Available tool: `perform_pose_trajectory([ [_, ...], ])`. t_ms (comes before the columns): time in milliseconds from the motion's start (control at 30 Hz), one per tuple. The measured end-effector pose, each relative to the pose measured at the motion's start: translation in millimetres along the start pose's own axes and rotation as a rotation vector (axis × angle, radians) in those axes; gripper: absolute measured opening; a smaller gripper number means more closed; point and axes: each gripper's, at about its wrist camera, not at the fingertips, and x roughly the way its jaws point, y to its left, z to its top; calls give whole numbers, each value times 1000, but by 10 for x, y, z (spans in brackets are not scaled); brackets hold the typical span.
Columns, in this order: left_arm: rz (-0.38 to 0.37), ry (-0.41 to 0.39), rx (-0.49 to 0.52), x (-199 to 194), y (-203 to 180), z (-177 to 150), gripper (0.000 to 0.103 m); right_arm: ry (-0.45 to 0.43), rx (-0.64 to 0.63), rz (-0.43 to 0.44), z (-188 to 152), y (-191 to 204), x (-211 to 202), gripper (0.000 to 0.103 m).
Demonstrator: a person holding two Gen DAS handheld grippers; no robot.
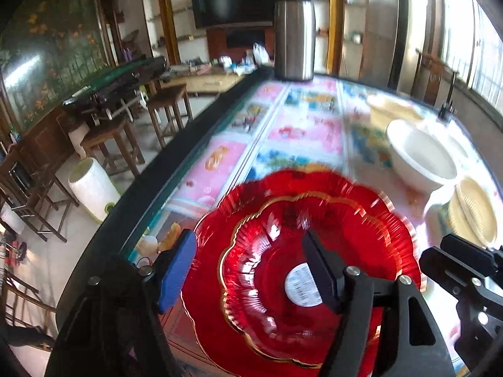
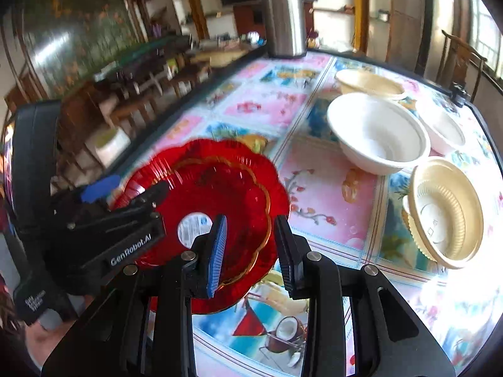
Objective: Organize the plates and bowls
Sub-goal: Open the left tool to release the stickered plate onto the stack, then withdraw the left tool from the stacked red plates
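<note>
Stacked red plates (image 1: 301, 251) flat, face-up

left gripper (image 1: 251, 270): jaws apart, above red scalloped glass plates (image 1: 314, 207), stacked, gold-rimmed, no pad contact | white round label (image 1: 301, 282) at centre | white plastic bowl (image 1: 421, 154) beyond, right | steel thermos (image 1: 294, 34) at far table edge

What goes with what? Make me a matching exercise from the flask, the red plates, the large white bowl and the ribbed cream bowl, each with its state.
1 flask
2 red plates
3 large white bowl
4 ribbed cream bowl

A tipped on its side
B stacked, small on large
C upright and empty
D standing at the far edge of the table

Pairs: 1-D, 2-B, 3-C, 4-A
</note>
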Motion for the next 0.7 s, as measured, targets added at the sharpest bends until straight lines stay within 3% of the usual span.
perform_pose_trajectory([
  [33, 0, -12, -6, -33, -14, 8, 81, -21, 8, -13, -13, -13, -47, 35],
  [133, -18, -57, -28, -159, -97, 20, 81, -82, 40, -75, -47, -96, -173, 62],
  [400, -57, -87, -43, -269, -284, -13, 81, -133, 110, -115, -124, -297, -377, 62],
  [700, -39, -125, -22, -355, -469, -36, 81, -123, 154, -128, -234, -494, -430, 62],
])
